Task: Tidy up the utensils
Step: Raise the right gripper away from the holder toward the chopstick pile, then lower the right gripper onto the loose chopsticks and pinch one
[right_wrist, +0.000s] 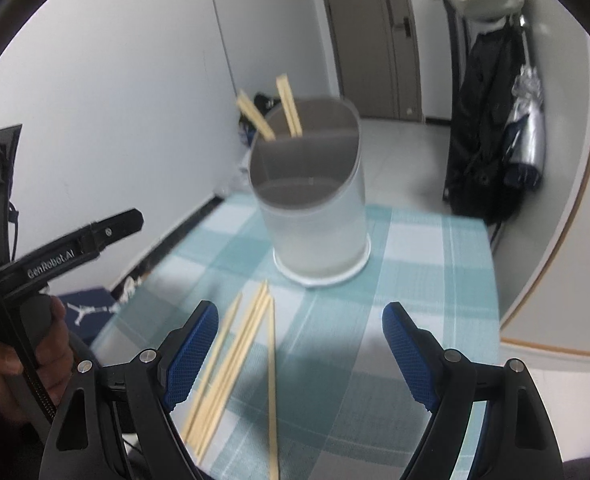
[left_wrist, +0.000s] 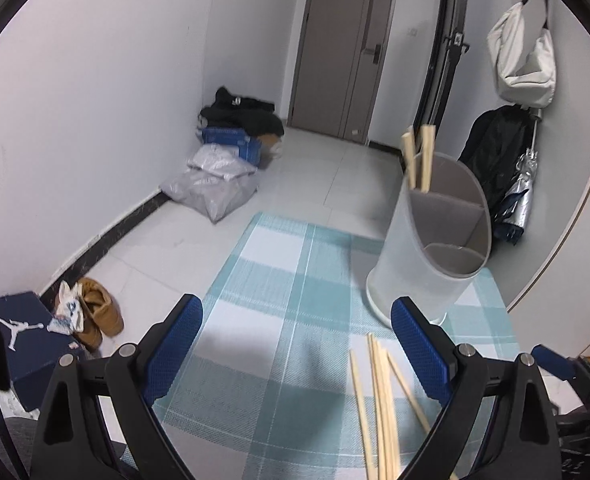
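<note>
A frosted white utensil holder [left_wrist: 427,248] [right_wrist: 315,216] with grey inner compartments stands on a teal checked tablecloth [left_wrist: 279,320] [right_wrist: 415,264]. A few chopsticks [left_wrist: 419,160] [right_wrist: 289,108] stick up from its far compartment. Several loose wooden chopsticks [left_wrist: 383,404] [right_wrist: 239,364] lie on the cloth in front of the holder. My left gripper [left_wrist: 297,332] is open above the cloth, with the loose chopsticks near its right finger. My right gripper [right_wrist: 299,344] is open too, and the chopsticks lie under its left finger. Neither holds anything.
The table's left edge drops to a tiled floor with a blue shoebox [left_wrist: 27,340], brown shoes [left_wrist: 95,312] and bags [left_wrist: 211,188] by the wall. Dark coats and an umbrella [left_wrist: 511,176] hang at the right. A hand [right_wrist: 35,360] holds the other gripper at left.
</note>
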A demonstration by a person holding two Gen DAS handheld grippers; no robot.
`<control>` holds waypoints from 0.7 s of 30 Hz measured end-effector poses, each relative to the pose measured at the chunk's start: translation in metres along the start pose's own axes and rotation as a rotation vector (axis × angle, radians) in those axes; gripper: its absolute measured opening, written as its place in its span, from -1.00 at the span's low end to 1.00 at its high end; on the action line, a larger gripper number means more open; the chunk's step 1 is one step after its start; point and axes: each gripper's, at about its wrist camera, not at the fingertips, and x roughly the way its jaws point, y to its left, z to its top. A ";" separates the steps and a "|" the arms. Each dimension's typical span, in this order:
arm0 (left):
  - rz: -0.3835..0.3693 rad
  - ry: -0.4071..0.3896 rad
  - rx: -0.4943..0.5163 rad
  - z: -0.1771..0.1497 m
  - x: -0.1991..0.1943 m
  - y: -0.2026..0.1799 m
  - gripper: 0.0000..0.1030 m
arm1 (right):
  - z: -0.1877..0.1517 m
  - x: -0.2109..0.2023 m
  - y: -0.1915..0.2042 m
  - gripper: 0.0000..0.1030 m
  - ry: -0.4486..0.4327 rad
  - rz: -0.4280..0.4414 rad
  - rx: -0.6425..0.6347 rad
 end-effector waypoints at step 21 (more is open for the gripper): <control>-0.016 0.047 -0.122 0.017 0.015 0.027 0.82 | -0.006 0.110 0.023 0.05 0.312 -0.042 -0.189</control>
